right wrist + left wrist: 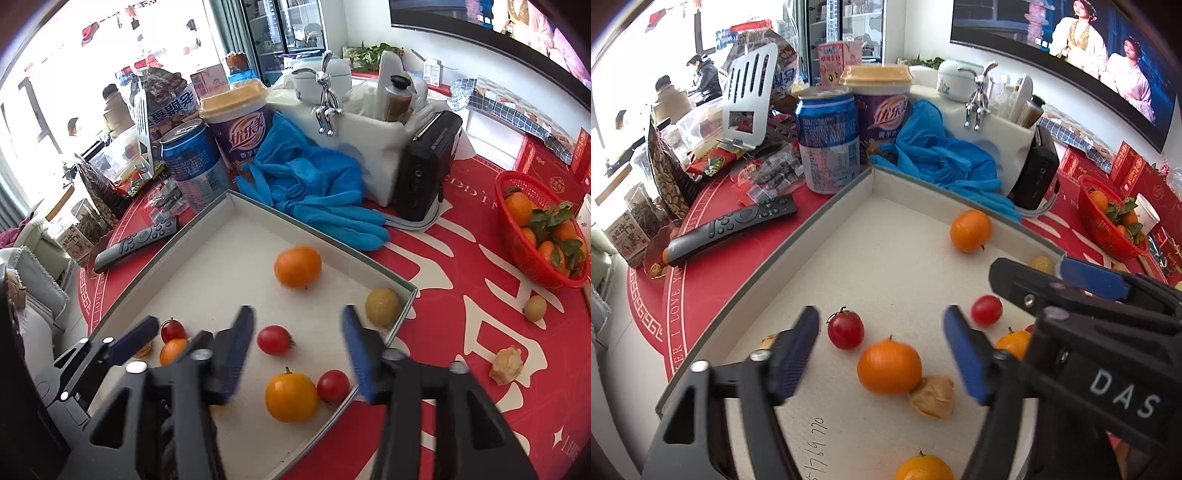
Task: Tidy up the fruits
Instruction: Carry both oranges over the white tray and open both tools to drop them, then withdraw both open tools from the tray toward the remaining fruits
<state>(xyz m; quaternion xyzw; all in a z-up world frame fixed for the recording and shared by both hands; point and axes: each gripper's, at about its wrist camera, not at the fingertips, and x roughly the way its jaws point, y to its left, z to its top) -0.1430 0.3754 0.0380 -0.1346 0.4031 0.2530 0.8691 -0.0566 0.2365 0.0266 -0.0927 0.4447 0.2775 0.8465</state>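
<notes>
A shallow white box (871, 181) (229, 201) holds several small fruits. In the left wrist view my left gripper (881, 350) is open above an orange (889, 366), with a cherry tomato (845, 329) and a husked ground cherry (932, 396) beside it. Another orange (970, 230) lies farther back. In the right wrist view my right gripper (297, 352) is open over a cherry tomato (273, 339), an orange (291, 397) and another tomato (333, 385). A yellow fruit (382, 307) sits in the box corner. Both grippers are empty.
A red basket of oranges (539, 236) stands at the right. A husked fruit (506, 364) and a small yellow fruit (535, 308) lie on the red tablecloth. Blue gloves (314, 188), a blue can (827, 142), a purple cup (882, 110) and a remote (731, 229) crowd the box's far side.
</notes>
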